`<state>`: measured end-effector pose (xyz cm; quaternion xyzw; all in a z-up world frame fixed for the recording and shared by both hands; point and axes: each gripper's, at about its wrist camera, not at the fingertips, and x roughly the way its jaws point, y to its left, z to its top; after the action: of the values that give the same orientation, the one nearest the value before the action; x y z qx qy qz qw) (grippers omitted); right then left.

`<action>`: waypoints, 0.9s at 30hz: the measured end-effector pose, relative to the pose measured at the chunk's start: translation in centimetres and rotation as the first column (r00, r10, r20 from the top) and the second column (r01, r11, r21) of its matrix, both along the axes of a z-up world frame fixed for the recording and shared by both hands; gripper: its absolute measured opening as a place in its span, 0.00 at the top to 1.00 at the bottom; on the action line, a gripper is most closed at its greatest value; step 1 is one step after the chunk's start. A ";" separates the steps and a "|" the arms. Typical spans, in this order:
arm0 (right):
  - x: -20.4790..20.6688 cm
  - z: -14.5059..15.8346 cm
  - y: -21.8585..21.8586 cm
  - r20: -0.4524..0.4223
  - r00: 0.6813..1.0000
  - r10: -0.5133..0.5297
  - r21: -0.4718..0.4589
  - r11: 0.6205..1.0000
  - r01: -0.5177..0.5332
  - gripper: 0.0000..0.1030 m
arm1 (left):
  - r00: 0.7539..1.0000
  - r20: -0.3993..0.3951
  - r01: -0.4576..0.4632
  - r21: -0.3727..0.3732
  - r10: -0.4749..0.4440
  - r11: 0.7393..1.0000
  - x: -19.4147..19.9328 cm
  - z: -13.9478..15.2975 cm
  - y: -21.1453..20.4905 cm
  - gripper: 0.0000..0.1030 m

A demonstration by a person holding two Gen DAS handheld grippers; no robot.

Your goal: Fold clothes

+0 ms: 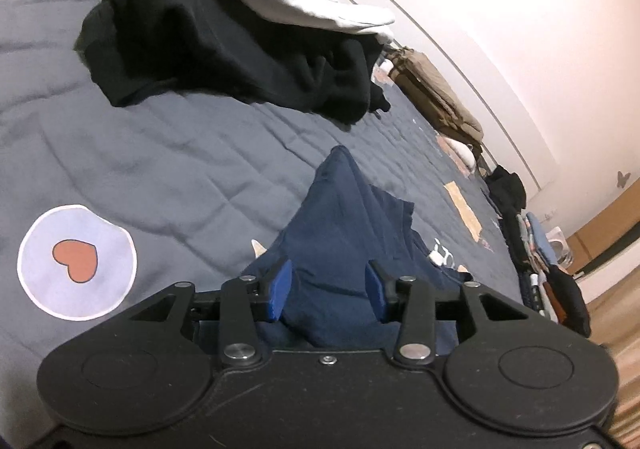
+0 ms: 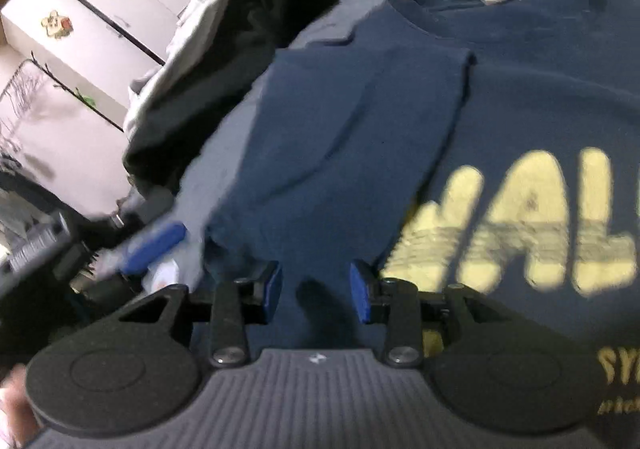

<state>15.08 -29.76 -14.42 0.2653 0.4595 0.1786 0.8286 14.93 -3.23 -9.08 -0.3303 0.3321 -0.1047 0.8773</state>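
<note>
Both grippers low, jaws apart.
Left gripper (image 1: 329, 291) and right gripper (image 2: 316, 293) each have cloth between the open jaws.

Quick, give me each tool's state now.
Left tool: open, navy shirt bunched between its pads, not clamped.
Right tool: open, over the navy shirt, holding nothing.

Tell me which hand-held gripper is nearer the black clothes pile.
Left, likely. The left hand-held gripper faces the black clothes pile across open bedspread; the right hand-held gripper sits over the navy shirt.
</note>
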 end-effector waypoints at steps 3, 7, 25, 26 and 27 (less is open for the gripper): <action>-1.3 0.4 -0.7 -0.026 1.000 -0.001 -0.003 1.000 0.001 0.65 | 1.000 0.002 0.003 -0.010 -0.003 1.000 -0.1 0.1 0.1 0.60; -1.9 2.1 -0.7 0.053 0.997 -0.048 0.018 0.999 0.047 0.64 | 1.000 0.007 0.006 -0.019 -0.006 1.000 -0.1 0.3 -0.2 0.60; -3.5 1.1 -1.9 0.058 0.985 -0.165 0.044 0.986 0.162 0.61 | 1.000 -0.021 -0.017 -0.076 0.016 0.997 0.5 0.4 1.1 0.50; -3.9 1.3 -2.2 0.063 0.981 -0.181 0.046 0.983 0.178 0.59 | 1.000 -0.021 -0.015 -0.078 0.013 0.997 0.5 0.4 1.0 0.50; -3.7 1.1 -2.6 0.062 0.976 -0.210 0.062 0.976 0.207 0.59 | 1.000 -0.021 -0.012 -0.080 0.010 0.997 0.5 0.4 1.0 0.50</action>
<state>11.34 -32.40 -13.36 0.3286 0.3953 0.1123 0.8504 15.39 -2.22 -8.68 -0.3682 0.3349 -0.1095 0.8604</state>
